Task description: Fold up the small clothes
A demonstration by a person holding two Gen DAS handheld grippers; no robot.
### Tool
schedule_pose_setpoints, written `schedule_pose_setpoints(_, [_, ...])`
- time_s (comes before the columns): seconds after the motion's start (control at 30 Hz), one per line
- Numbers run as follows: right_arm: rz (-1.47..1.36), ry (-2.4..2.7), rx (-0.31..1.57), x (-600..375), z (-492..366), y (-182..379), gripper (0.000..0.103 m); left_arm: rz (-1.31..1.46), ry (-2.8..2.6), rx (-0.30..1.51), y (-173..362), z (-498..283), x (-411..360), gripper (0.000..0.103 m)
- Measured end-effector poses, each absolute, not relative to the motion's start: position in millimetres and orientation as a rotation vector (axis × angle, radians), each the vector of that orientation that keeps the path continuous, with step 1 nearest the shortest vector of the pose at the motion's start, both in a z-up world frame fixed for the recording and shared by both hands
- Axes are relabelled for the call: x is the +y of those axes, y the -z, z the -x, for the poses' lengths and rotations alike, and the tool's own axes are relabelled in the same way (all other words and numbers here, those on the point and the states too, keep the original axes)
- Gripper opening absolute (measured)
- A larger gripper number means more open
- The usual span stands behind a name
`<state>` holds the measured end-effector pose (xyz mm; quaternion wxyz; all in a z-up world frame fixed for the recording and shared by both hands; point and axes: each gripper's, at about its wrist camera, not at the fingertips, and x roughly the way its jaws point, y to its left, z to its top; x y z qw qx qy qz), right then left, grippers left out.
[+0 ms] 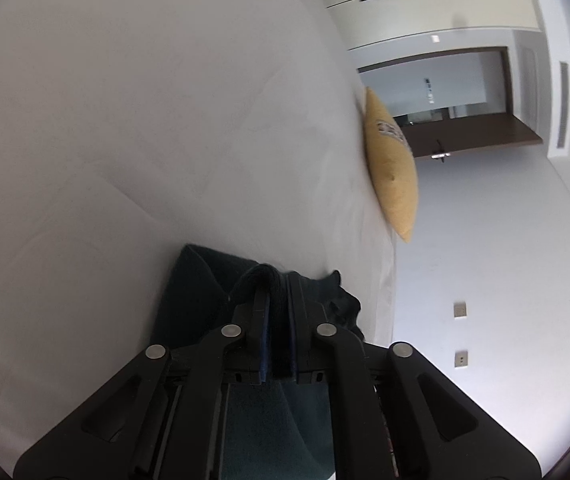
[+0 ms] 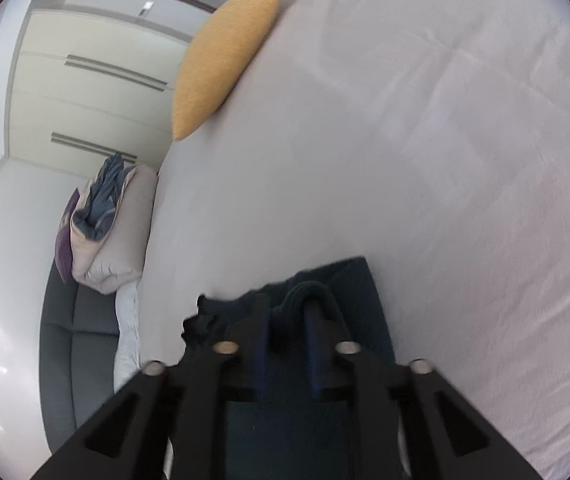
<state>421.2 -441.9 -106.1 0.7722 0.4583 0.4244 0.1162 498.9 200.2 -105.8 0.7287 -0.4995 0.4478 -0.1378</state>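
A small dark navy garment (image 1: 193, 288) lies on the white bed sheet (image 1: 125, 120) near the bed's edge. My left gripper (image 1: 277, 280) is shut on a bunched fold of it, and cloth runs back under the fingers. In the right wrist view the same dark garment (image 2: 365, 300) shows, and my right gripper (image 2: 289, 304) is shut on another thick fold of it. Both views are tilted, with the bed (image 2: 405, 140) filling most of each.
A yellow cushion (image 1: 391, 172) stands on the bed's far edge; it also shows in the right wrist view (image 2: 221, 52). A grey sofa (image 2: 69, 340) with folded bedding (image 2: 113, 220) stands beside the bed. A wardrobe (image 2: 85, 80) and a doorway (image 1: 445, 92) are behind.
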Motion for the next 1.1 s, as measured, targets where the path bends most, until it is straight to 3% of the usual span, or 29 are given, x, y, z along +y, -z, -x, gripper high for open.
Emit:
schedule_pose_setpoints(0.03, [-1.005,-0.240,0.910,-444.6,-422.1,107.1,0.045,1.116,0.305,0.992,110.1,-502.0,202.2,0.019])
schedule_pose_setpoints(0.07, [-1.021,-0.232,0.888,-448.2,-422.2,106.9,0.051,1.129,0.292,0.986,113.4,-502.4,205.5,0.040])
schedule_pose_setpoints(0.1, [-1.019,-0.228,0.876,-449.8,-421.6,104.7,0.052,1.151,0.271,0.954,115.0,-501.0,213.5,0.068])
schedule_pose_setpoints(0.17, [-0.999,-0.222,0.866,-452.0,-420.1,102.2,0.054,1.194,0.245,0.897,115.6,-496.4,229.0,0.075])
schedule_pose_setpoints(0.37, [-0.944,-0.187,0.822,-452.8,-399.1,86.6,0.055,1.110,0.222,0.853,87.1,-485.4,235.4,0.075])
schedule_pose_setpoints(0.57, [-0.854,-0.368,0.839,-395.7,-391.6,62.4,0.055,0.843,0.377,0.923,62.6,-492.4,139.7,0.075])
schedule_pose_setpoints(0.73, [-0.765,-0.481,0.921,-338.5,-399.8,72.6,0.055,0.588,0.356,0.994,82.7,-496.2,74.8,0.075])
schedule_pose_setpoints(0.83, [-0.824,-0.462,0.970,-339.6,-408.8,96.8,0.054,0.521,0.302,0.996,97.9,-486.2,67.5,0.065])
schedule_pose_setpoints(0.9, [-0.889,-0.454,0.959,-352.1,-410.0,110.6,0.047,0.526,0.284,0.987,105.2,-486.2,75.2,0.045])
schedule_pose_setpoints(0.97, [-0.926,-0.419,0.942,-369.4,-409.5,118.4,0.033,0.529,0.273,0.979,110.7,-486.1,87.3,0.035])
schedule_pose_setpoints(1.1, [-0.924,-0.326,0.915,-399.9,-409.8,123.9,0.012,0.524,0.245,0.942,119.6,-485.5,111.8,0.034])
